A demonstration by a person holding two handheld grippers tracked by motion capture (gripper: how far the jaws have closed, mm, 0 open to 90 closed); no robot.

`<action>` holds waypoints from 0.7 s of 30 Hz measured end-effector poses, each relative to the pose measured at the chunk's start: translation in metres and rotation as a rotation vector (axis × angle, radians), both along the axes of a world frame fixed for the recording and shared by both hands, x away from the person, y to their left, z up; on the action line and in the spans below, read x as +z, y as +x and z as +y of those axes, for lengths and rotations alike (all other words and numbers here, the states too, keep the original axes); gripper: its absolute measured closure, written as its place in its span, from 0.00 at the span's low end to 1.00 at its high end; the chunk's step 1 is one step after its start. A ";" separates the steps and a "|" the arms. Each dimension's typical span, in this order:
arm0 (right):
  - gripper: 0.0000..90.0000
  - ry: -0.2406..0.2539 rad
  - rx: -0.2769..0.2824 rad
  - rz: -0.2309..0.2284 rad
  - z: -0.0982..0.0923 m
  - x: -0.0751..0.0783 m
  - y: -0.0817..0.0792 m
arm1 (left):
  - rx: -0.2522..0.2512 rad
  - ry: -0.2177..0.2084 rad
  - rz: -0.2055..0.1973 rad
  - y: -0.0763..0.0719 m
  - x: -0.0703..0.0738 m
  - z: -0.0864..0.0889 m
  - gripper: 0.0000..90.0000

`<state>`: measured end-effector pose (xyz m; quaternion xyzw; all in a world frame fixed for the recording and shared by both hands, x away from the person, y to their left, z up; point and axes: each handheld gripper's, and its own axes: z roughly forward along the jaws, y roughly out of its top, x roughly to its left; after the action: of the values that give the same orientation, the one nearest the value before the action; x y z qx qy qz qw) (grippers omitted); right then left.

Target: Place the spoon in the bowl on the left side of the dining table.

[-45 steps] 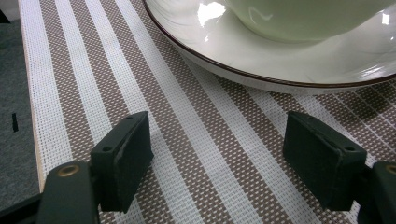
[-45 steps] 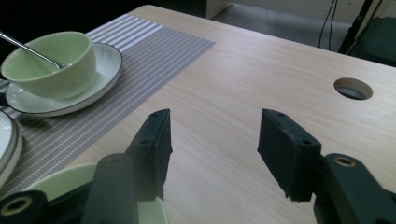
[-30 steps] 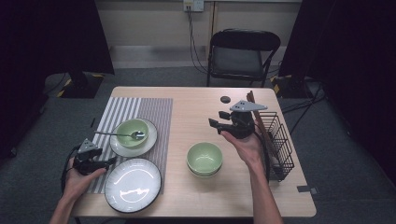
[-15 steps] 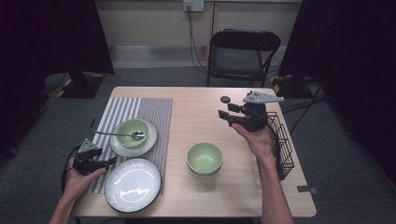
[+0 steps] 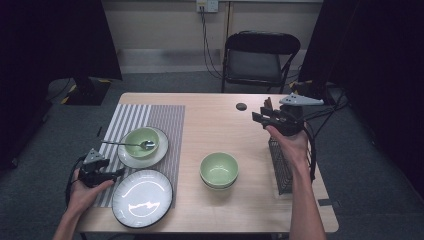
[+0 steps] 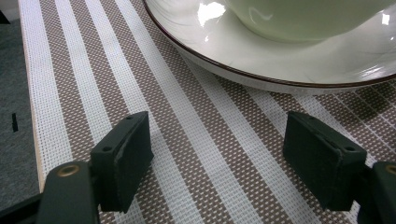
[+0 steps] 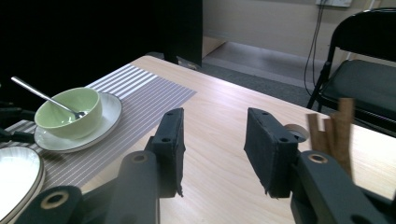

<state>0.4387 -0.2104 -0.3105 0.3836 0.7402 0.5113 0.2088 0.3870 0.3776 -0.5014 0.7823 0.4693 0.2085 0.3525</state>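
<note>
My left gripper (image 5: 119, 173) lies low over the striped placemat (image 5: 150, 120) at the table's front left, between the small plate (image 5: 159, 152) and the large white plate (image 5: 142, 197). Its jaws stand open (image 6: 217, 158) on bare mat (image 6: 187, 140), just short of the small plate's rim (image 6: 280, 77). A green bowl (image 5: 141, 140) with a spoon (image 5: 127, 144) sits on that plate. My right gripper (image 5: 261, 116) is held up over the table's back right. Its jaws (image 7: 212, 144) have just been closing, are still open, and hold nothing.
Stacked green bowls (image 5: 219, 169) sit mid-table. A black wire rack (image 5: 280, 167) stands along the right edge under my right forearm. A small dark disc (image 5: 241, 106) lies near the back edge. A folding chair (image 5: 260, 55) stands behind the table.
My right hand has moved up and toward the back right, from beside the stacked bowls to above the rack's far end, and its jaws have narrowed. The left hand has stayed put.
</note>
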 end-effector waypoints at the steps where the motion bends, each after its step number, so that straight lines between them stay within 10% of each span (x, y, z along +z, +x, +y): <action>1: 0.64 0.006 -0.006 -0.002 -0.003 0.000 0.000 | 0.000 0.000 0.000 0.000 0.000 0.000 0.26; 21: 0.69 -0.049 -0.136 0.074 -0.034 -0.035 0.014 | 0.000 -0.002 0.001 0.000 0.000 0.000 0.26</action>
<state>0.4524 -0.2442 -0.3458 0.4464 0.7320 0.4631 0.2246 0.3870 0.3775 -0.5014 0.7821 0.4696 0.2076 0.3532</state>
